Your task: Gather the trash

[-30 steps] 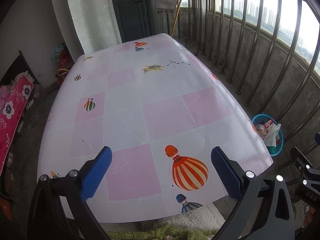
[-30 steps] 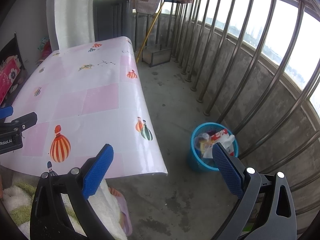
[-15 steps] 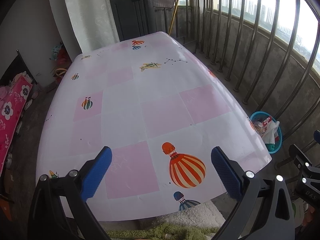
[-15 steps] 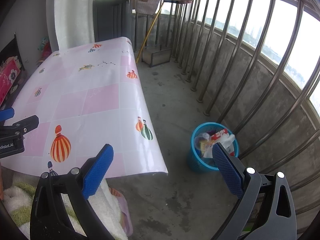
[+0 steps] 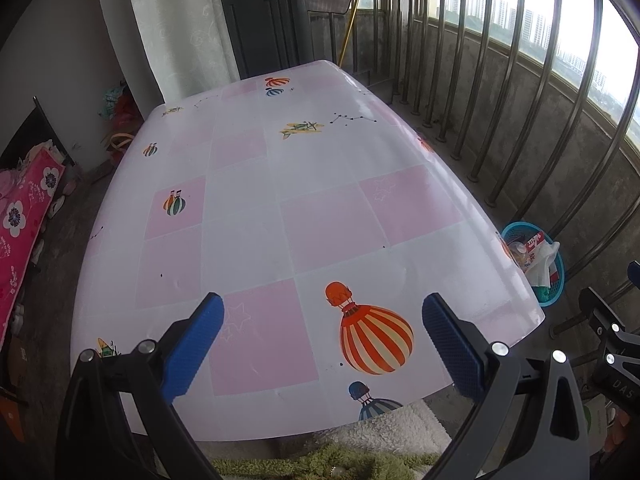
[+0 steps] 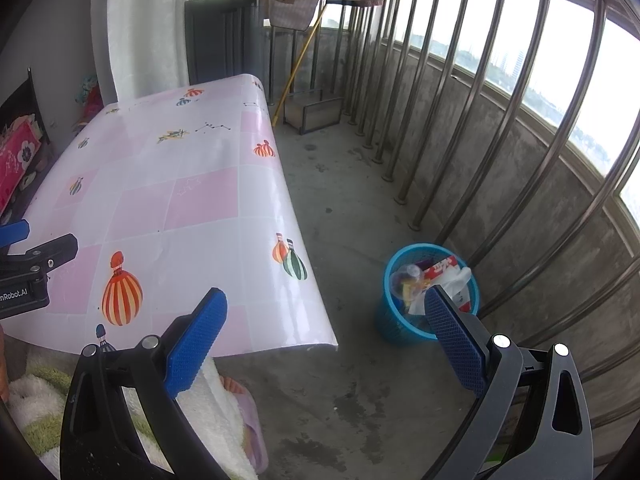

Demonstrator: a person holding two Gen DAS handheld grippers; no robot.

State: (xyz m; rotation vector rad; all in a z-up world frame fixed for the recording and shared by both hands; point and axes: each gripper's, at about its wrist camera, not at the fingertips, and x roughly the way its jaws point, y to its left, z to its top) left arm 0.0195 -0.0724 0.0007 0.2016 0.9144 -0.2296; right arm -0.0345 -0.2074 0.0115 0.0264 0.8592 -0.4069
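Fingers (image 5: 192,344) of the left gripper (image 5: 323,346) carry blue textured pads and stand spread wide with nothing between them, above the near end of the table (image 5: 248,208). Fingers (image 6: 198,336) of the right gripper (image 6: 326,342) are likewise spread apart and empty, above the concrete floor (image 6: 360,208) between the table edge and the railing (image 6: 500,140). Task item: a blue mesh trash basket (image 6: 394,330) stands upright on the floor, just beside the table's near right corner and near the railing bars. It holds mixed waste: a red-and-white printed package (image 6: 442,267), crumpled white plastic (image 6: 458,280), a clear round item and a yellow piece; finer detail cannot be resolved. In the left wrist view the same basket (image 5: 556,276) shows past the table edge, partly hidden by it. The tabletop is covered by a glossy pink-and-white checked sheet printed with balloons, including a large orange striped balloon (image 5: 376,340) between the left fingers. Compared with the earlier frames, both pairs of fingers keep the same spread, the basket and its contents are unchanged in position, and the left view has drawn back slightly, showing more of the table's far end.
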